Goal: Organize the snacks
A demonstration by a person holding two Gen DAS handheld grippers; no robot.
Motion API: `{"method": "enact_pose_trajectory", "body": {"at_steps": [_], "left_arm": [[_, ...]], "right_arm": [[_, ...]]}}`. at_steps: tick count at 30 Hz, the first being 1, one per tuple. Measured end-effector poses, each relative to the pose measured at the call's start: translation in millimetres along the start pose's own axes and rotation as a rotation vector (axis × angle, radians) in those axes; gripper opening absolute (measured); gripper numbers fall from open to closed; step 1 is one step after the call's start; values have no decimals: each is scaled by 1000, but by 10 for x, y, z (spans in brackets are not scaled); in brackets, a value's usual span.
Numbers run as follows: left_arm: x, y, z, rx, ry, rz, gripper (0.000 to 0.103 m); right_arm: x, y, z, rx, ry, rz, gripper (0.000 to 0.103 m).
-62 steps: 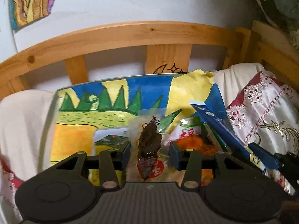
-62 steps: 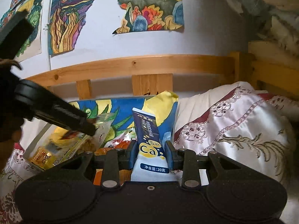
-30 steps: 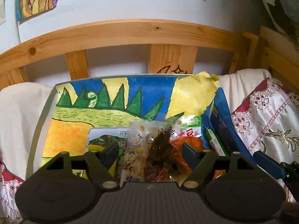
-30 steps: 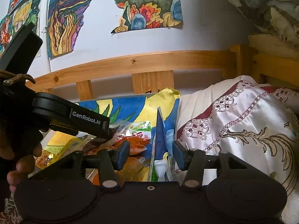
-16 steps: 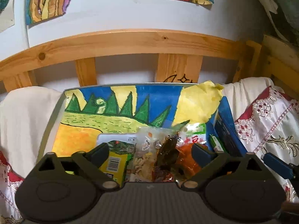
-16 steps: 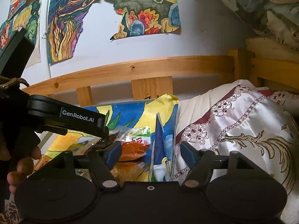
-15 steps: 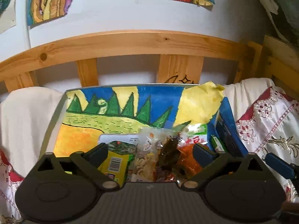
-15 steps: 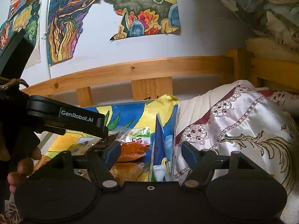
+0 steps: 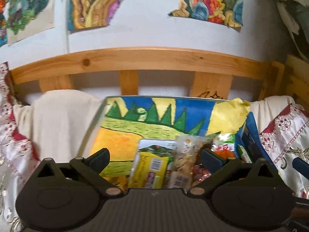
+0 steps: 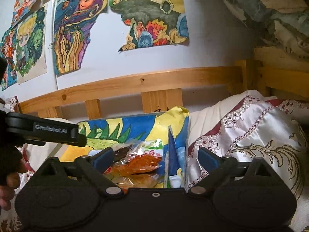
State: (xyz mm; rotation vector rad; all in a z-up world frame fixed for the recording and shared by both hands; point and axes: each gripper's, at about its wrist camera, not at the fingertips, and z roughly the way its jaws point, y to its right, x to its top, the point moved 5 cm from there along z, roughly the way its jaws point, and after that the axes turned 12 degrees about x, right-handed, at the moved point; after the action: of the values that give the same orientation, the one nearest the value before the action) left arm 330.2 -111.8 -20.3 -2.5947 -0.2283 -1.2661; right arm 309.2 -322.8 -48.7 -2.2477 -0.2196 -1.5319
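Hovering above a painted box (image 9: 146, 123) on the bed, the left hand-held gripper (image 9: 154, 157) has its jaws spread wide and nothing between them. Box interior carries a child's painting: green trees, blue sky, yellow ground. Snack packets sit bunched toward the box's right end: a yellow packet (image 9: 149, 164) with a barcode at the left of the bunch, a clear packet of pale pieces (image 9: 185, 154) touching it on the right, then a clear packet with orange contents (image 10: 141, 162) and a green-and-white topped packet (image 9: 225, 139) behind. A blue sachet (image 10: 173, 154) stands on edge against the right wall of the box. The right hand-held gripper (image 10: 155, 157) is also spread, empty, held over the same right end with the orange packet and blue sachet showing between its fingers (image 10: 104, 157); I cannot tell whether it touches them. From the right wrist view the left unit's black arm (image 10: 48, 131) reaches in from the left above the box. A white embroidered quilt (image 10: 251, 135) with red trim lies just right of the box; cream bedding (image 9: 61, 119) lies to its left. A wooden bed rail (image 9: 135, 60) runs behind, with children's drawings (image 10: 150, 13) stuck to the white wall above.
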Motion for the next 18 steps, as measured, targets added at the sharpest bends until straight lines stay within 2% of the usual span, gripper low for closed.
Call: {"method": "enact_pose_trajectory", "body": {"at_steps": [6,8,18], "left_arm": [[-51,-224,-180,22,1,-24,102],[-89,-298,-235,24,-3,-35,102],[-268,-613,-503,30,-5,-54,102]], "right_arm": [[50,-124,-88,18,14,-20,97],[53,-169,-113,25,14,-23,101],[41,-406,-356,48,13,-76,102]]}}
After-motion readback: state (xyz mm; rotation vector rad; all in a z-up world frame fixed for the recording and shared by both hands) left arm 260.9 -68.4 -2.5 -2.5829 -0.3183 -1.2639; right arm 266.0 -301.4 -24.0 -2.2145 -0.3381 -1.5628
